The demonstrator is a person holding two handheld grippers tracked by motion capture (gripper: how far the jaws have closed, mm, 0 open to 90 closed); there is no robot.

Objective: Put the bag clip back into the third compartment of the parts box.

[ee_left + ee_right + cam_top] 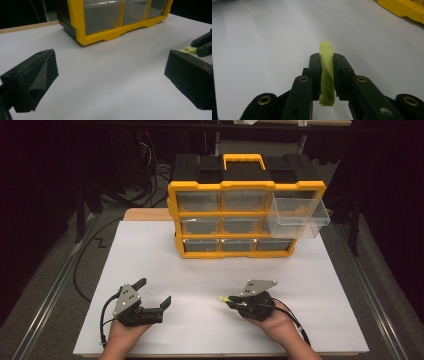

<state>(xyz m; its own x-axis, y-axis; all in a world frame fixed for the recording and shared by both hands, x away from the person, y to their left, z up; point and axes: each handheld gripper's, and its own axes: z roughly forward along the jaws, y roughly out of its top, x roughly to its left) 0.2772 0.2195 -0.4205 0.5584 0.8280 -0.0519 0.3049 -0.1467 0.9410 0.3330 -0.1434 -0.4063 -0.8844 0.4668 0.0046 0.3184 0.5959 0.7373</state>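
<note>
A thin yellow-green plastic piece [326,72] stands on edge between the two black pads of my right gripper [327,60], which is shut on it just above the white table. From above, the same piece [225,299] pokes out to the left of the right gripper [233,302], low and right of centre. My left gripper [154,292] rests at the lower left, open, its two foam-faced fingers [32,80] wide apart with bare table between them. The green piece [188,50] and the other gripper's tips show at the right edge of the left gripper view.
A yellow and black drawer cabinet [245,215] stands at the back of the white board [150,250]. Its top right clear drawer [297,217] is pulled out and tilted. Cables lie on the floor to the left. Open white surface lies between the grippers and the cabinet.
</note>
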